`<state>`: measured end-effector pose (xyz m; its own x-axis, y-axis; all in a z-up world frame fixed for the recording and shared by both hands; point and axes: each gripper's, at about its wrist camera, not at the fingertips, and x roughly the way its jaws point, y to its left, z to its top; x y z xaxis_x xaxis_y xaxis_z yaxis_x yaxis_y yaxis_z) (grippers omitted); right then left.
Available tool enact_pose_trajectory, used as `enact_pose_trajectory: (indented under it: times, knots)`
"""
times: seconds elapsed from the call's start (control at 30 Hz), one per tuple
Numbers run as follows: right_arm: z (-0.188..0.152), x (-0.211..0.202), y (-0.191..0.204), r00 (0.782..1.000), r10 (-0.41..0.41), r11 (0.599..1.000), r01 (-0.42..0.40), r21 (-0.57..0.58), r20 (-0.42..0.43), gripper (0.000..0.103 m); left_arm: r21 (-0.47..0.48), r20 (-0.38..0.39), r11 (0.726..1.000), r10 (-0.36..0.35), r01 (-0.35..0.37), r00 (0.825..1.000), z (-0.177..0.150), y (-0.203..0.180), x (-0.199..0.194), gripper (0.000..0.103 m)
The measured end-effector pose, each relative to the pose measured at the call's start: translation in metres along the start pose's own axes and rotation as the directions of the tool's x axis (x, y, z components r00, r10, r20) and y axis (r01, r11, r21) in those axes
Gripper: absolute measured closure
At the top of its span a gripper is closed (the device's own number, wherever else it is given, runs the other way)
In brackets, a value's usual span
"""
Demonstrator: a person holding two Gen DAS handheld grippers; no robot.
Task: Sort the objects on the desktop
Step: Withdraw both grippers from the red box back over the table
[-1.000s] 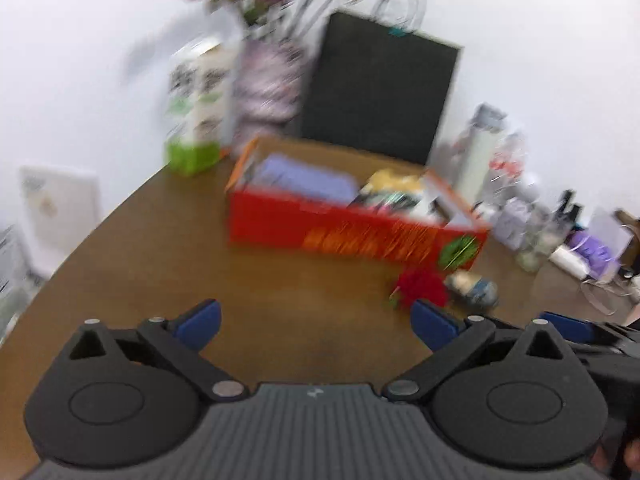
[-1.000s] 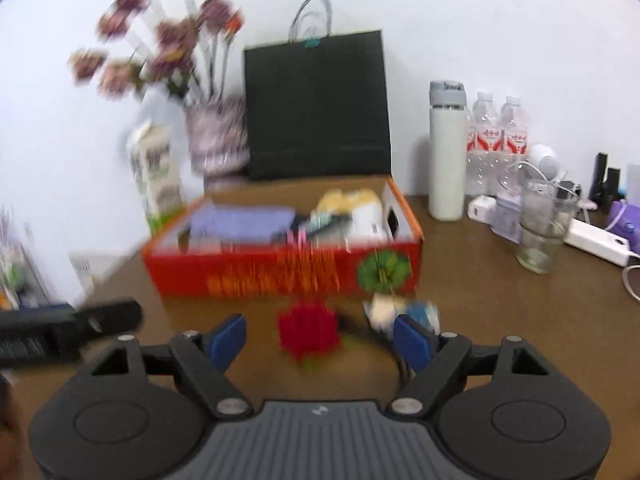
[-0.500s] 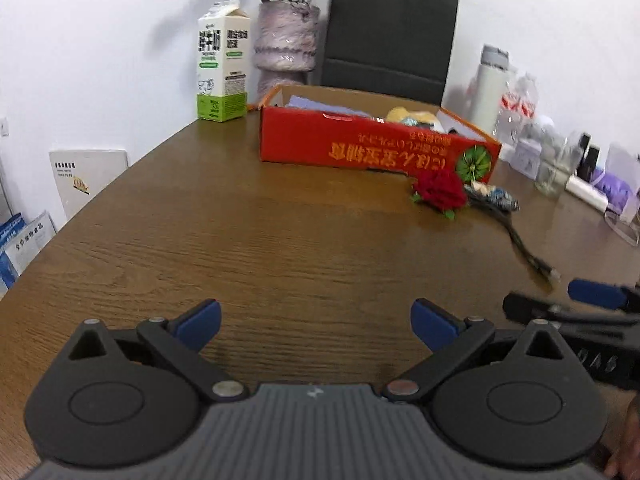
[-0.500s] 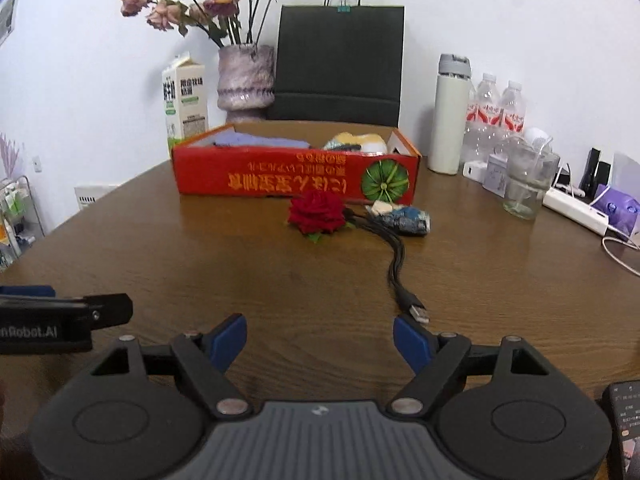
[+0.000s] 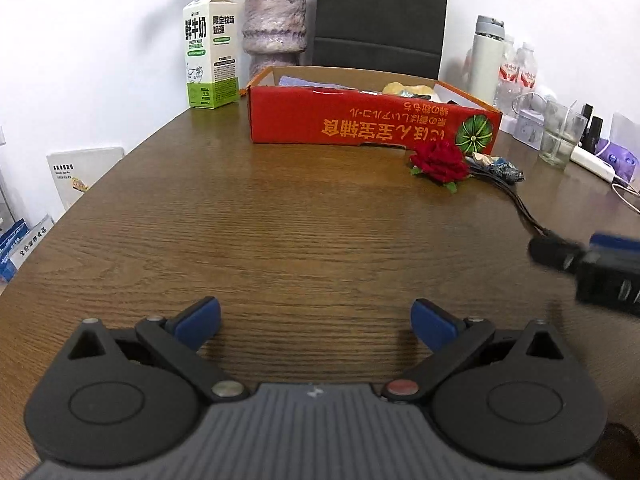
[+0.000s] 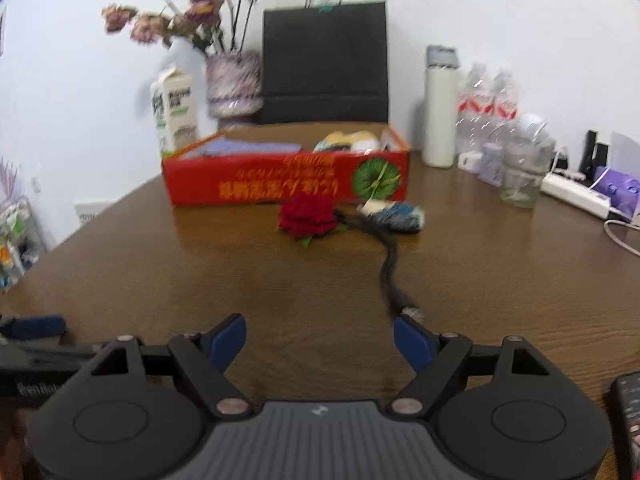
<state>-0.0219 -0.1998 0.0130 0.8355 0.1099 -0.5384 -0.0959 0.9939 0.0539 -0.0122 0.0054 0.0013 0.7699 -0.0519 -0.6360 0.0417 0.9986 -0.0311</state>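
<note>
Both held low over the near edge of the wooden table (image 5: 320, 216), side by side, presumably staged there because the loose things lie ahead toward the middle. Left gripper (image 5: 316, 316) released, blue pads spread wide with only bare wood between them; right gripper (image 6: 320, 338) likewise released and empty, jaws wide, its tip also seen at the right border of the left wrist view. Out past them, a red rose (image 6: 308, 216) lying on its side just in front of the red cardboard box (image 6: 288, 184), with a small blue-and-white wrapped packet (image 6: 396, 213) just beside it to the right and a black cable (image 6: 390, 276) trailing from that spot toward the near edge, plug end close to the right gripper's right pad. Box open-topped and set toward the far edge, already holding a purple cloth and some yellowish items, so probably the bin for the sorting; rose, packet and cable not yet in it. Along the far edge, milk carton (image 5: 210, 48), vase (image 5: 276, 28) and black paper bag (image 6: 326, 60) standing against the wall, likely out of the way. Cable nearest, so probably the first pick, though limp and apt to drag the packet.
</note>
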Motion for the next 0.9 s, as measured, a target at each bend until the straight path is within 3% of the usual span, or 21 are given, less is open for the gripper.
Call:
enact_pose_trajectory:
  times: [0.17,0.33,0.47,0.57,0.73,0.9]
  knots:
    - [0.01,-0.002,-0.005,0.995,-0.048,0.997,0.053,-0.057,0.082,0.021,0.008,-0.004,1.0,0.007,-0.007,1.0,0.0,-0.002,0.001,0.0]
    - [0.01,0.011,-0.013,0.998,0.065,0.997,-0.066,0.039,0.018,0.02,0.014,-0.006,1.0,0.011,-0.011,1.0,-0.001,-0.004,0.001,0.0]
    - [-0.002,0.003,0.0,0.997,0.07,0.997,-0.071,-0.024,-0.007,0.02,0.011,-0.005,1.0,0.006,-0.006,1.0,-0.001,-0.003,0.0,0.0]
    - [-0.005,-0.012,0.006,0.998,0.04,0.996,-0.036,-0.083,0.049,0.018,0.016,-0.006,1.0,0.009,-0.009,1.0,-0.001,-0.004,-0.001,0.0]
    - [0.009,-0.006,-0.005,0.991,0.016,0.998,-0.008,-0.061,0.134,0.016,0.02,-0.006,1.0,0.013,-0.013,1.0,-0.002,-0.005,-0.002,0.0]
    - [0.019,0.025,-0.015,0.998,0.054,0.999,-0.054,-0.001,0.02,0.016,0.011,-0.019,1.0,0.016,-0.016,1.0,0.002,-0.005,0.0,0.0]
